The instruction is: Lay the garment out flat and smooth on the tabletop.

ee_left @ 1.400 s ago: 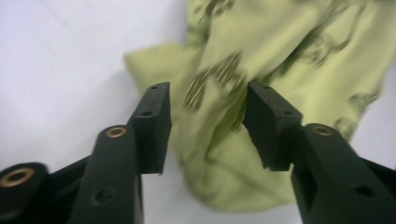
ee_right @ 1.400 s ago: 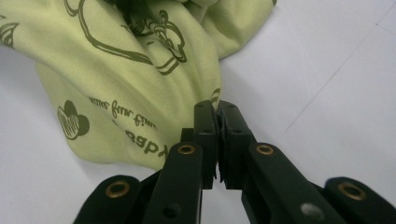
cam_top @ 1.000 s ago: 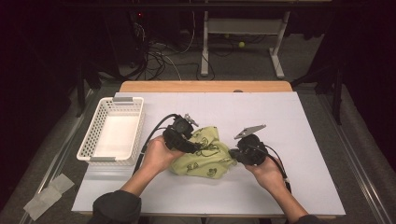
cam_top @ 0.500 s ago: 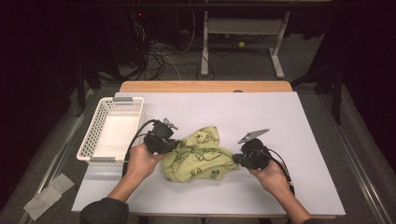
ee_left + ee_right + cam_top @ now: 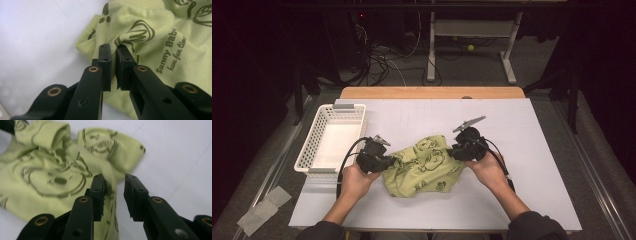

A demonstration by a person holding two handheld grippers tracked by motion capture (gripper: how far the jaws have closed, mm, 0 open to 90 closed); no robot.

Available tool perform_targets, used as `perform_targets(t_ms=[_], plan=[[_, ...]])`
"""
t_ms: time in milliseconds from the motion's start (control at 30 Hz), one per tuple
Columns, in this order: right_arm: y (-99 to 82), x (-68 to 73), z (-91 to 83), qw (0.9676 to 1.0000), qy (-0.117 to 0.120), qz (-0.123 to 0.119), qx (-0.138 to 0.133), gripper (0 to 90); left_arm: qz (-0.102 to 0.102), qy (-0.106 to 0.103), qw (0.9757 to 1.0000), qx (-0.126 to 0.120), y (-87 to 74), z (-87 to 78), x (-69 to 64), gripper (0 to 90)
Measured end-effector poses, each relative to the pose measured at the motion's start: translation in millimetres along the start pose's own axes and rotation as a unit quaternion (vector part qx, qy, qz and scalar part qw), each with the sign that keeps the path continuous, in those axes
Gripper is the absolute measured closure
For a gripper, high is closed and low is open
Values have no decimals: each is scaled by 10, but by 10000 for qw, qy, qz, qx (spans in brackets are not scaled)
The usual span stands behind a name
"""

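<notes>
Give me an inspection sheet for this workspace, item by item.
Surface: white table, with a wooden edge at the far side.
Job's things: crumpled light green garment with dark cartoon prints, lying mid-table.
Clutter: white basket at the table's left, nothing seen in it.
Grippers: left claw pinches a fold of the garment; right claw has just been opening, jaws apart, a fold of cloth between them but not pressed.
Cables: a black cable trails from the left claw; loose wires on the floor beyond the table.
Surroundings: dark room, a white desk frame behind, paper scraps on the floor at left.
</notes>
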State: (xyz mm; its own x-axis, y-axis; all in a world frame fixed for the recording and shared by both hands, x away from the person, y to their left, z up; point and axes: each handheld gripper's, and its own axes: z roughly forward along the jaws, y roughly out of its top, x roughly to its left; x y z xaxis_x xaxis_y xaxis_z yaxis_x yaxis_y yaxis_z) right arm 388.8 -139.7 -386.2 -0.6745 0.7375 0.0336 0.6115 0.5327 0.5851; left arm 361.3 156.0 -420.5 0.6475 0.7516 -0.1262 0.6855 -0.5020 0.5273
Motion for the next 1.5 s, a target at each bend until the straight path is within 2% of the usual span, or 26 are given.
perform_targets(t_ms=[167,267,400,567,633,700,767,800,900,967,1100,1167,1333,1500], plan=[[291,68,110,10000,48,-11,-74,658,-41,-33,9999,-90,-9,-50,27,788],[430,101,187,10000,19,-15,-7,654,-57,-20,9999,-90,-7,-56,36,788],[525,135,405,9993,6,-9,364,629,-49,-48,9999,-110,0,-75,33,788],[517,129,657,9970,29,41,773,595,-71,-86,9998,-143,0,-99,56,788],[505,128,713,9952,18,59,973,634,-76,-90,9998,-142,2,-94,59,789],[495,113,732,9944,58,15,1056,719,-68,-90,9998,-163,4,-97,57,789],[491,114,713,9938,73,81,1106,816,-69,-83,9997,-202,2,-105,55,790],[493,97,698,9942,107,-61,1067,828,-73,-77,9997,-211,2,-112,57,790],[501,108,604,9961,23,-157,870,833,-92,-62,9996,-255,-7,-131,73,790],[507,86,501,9978,-22,-111,652,833,-135,-70,9994,-300,-13,-133,87,790],[486,-8,303,9990,-168,-28,409,833,-177,-30,9993,-343,-20,-135,103,790],[440,-96,168,9992,-272,83,263,833,-185,25,9991,-373,-20,-136,105,791],[252,-332,-46,9981,-472,362,136,834,-205,61,9989,-427,-17,-111,105,789],[-15,-515,-75,9962,-517,649,269,832,-222,-20,9994,-279,-17,-18,107,766]])
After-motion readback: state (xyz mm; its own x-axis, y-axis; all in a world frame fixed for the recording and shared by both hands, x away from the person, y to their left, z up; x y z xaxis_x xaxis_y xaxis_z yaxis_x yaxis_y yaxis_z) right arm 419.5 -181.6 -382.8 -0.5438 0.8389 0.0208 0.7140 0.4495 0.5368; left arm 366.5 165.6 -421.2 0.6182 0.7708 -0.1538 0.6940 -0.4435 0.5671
